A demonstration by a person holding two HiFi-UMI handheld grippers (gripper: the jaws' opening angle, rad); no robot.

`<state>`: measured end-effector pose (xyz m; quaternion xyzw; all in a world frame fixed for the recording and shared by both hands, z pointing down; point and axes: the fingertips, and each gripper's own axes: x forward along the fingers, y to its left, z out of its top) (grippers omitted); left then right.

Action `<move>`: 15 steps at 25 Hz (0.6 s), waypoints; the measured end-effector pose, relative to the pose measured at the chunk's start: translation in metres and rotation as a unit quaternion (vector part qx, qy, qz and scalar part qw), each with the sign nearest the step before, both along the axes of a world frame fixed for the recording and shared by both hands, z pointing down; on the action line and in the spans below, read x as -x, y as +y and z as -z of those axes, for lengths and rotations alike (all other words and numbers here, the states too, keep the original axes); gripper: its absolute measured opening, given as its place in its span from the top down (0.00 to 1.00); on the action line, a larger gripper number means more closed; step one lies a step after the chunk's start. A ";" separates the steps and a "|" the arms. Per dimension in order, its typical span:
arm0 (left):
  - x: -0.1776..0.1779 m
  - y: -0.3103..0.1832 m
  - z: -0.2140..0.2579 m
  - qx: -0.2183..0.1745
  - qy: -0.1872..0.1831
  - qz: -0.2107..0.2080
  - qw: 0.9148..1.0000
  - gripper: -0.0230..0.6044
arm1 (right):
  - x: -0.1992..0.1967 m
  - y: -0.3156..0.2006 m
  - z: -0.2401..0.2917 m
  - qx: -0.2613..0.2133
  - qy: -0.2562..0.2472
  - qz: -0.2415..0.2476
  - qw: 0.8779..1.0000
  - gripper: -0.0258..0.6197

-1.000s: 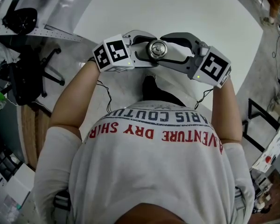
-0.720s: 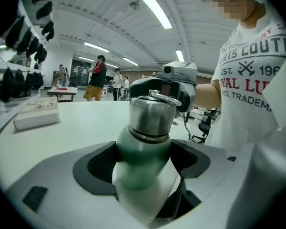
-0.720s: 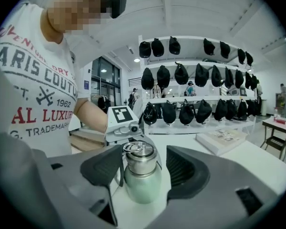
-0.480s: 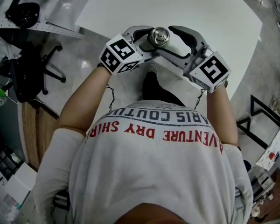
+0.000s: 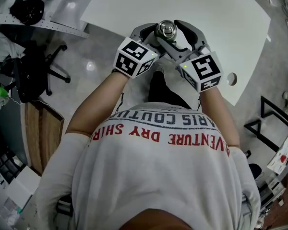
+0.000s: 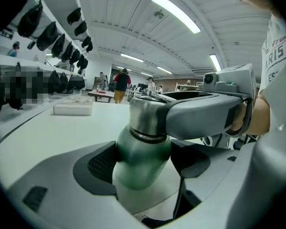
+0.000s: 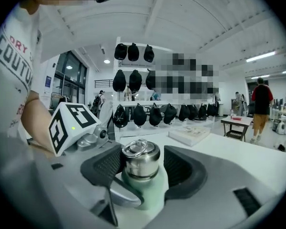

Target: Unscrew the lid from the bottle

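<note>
Bottle (image 6: 139,173), pale green with a steel lid (image 5: 166,30), is held in the air just over the near edge of the white worktop (image 5: 206,13), in front of the person's chest. The left gripper (image 6: 145,162) has it by the body: its fingers (image 6: 101,163) pinch the green shoulder just below the steel collar, one dark ribbed pad on each side. The right gripper (image 7: 142,168) comes in from the other side, crossing over the left one, and brackets the lid. Its fingers (image 7: 182,168) have just been opening and now stand spread, with the lid and its ring handle between them. A narrow gap shows beside one pad, and the other pad lies close against the steel. In the head view both marker cubes sit side by side below the lid.
</note>
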<state>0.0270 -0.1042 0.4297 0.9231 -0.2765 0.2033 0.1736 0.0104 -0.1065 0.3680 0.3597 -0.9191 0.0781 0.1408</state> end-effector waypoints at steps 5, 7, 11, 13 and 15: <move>-0.004 0.001 0.001 -0.003 0.002 0.015 1.000 0.40 | -0.003 -0.001 0.000 -0.004 0.009 -0.017 1.000 0.53; -0.005 0.001 0.001 -0.002 0.002 0.019 1.000 0.40 | -0.003 -0.001 0.000 -0.007 0.012 -0.016 1.000 0.56; -0.003 0.000 0.002 -0.001 0.003 0.021 1.000 0.40 | -0.001 -0.001 0.001 -0.008 0.013 -0.009 1.000 0.58; -0.003 0.000 0.002 -0.001 0.003 0.017 1.000 0.40 | -0.001 -0.001 0.001 -0.009 0.013 -0.005 1.000 0.58; -0.003 0.000 0.002 -0.001 0.002 0.012 1.000 0.40 | -0.001 -0.001 0.001 -0.009 0.014 0.002 1.000 0.58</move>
